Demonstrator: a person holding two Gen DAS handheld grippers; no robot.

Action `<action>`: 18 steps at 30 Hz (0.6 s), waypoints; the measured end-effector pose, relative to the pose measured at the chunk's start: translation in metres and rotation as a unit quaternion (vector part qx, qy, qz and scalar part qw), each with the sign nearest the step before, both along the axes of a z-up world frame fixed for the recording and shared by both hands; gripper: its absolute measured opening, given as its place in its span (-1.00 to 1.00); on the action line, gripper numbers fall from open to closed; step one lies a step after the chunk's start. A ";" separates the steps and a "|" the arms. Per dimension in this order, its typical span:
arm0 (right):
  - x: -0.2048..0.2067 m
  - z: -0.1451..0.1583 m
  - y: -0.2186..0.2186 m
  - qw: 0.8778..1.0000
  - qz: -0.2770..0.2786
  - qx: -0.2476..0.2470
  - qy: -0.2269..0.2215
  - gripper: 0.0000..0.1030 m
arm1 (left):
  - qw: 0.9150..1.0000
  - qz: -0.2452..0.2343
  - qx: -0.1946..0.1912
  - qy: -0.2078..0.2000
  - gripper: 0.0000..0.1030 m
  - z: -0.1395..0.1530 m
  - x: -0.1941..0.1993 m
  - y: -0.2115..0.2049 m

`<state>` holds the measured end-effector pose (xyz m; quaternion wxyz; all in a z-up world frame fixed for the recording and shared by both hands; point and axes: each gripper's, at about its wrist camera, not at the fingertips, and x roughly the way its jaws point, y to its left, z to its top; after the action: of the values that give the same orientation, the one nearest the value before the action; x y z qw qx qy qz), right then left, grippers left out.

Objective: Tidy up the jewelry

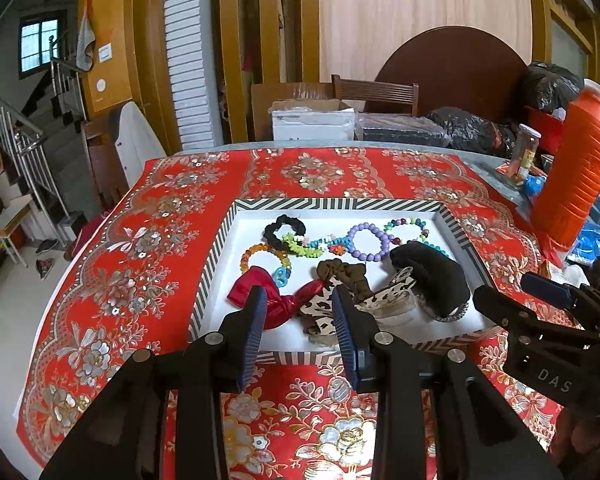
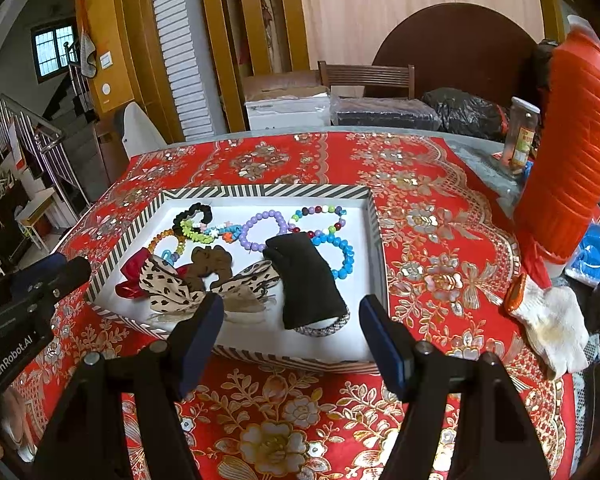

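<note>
The jewelry is heaped in a striped tray (image 1: 216,264) on the red-clothed tabletop (image 1: 148,240), just ahead of both tools and below their line of sight. The left tool (image 1: 302,312) is seen partly spread and empty, with the red bow (image 1: 268,294) and the leopard-print bow (image 1: 320,306) lying beyond its tips. The right tool (image 2: 292,322) is spread wider, also empty, and the black pouch (image 2: 306,280) lies straight ahead of it, with a blue bead bracelet (image 2: 342,254) just past that pouch on the right-hand side.

The step in hand is judged to be the first pick. It would best be done by choosing 1 piece lying on top, so that nothing tangled is dragged along. For the right tool the pouch seems the easiest target: it should be approached along its length and pinched across its narrow width near the closest end. The beaded bracelets (image 1: 370,240) further ahead overlap one another, so a single strand should be pinched from above, lifted slowly, and checked for neighbours snagging. The tray's near wall should be cleared on the way in.
</note>
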<state>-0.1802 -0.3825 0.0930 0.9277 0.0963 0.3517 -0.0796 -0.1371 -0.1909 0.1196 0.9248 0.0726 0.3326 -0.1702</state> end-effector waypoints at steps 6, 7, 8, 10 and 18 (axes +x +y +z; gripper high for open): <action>0.001 0.000 0.000 1.000 0.001 -0.001 0.000 0.43 | 1.000 0.003 0.001 -0.001 -0.44 0.000 0.000 0.000; 0.001 0.000 0.000 1.000 0.001 0.000 0.000 0.43 | 1.000 0.004 0.002 -0.001 -0.44 0.000 0.000 0.000; 0.000 0.000 0.000 1.000 0.001 0.000 0.000 0.43 | 1.000 0.004 0.002 0.000 -0.44 -0.001 0.000 0.000; 0.001 0.000 0.000 1.000 0.001 -0.001 0.000 0.43 | 1.000 0.005 0.002 0.001 -0.44 -0.001 0.001 0.000; 0.001 -0.002 0.001 1.000 0.007 -0.002 0.004 0.43 | 1.000 0.004 0.000 0.002 -0.44 -0.003 0.000 0.001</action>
<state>-0.1789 -0.3815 0.0915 0.9270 0.0916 0.3561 -0.0741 -0.1368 -0.1898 0.1165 0.9249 0.0712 0.3345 -0.1660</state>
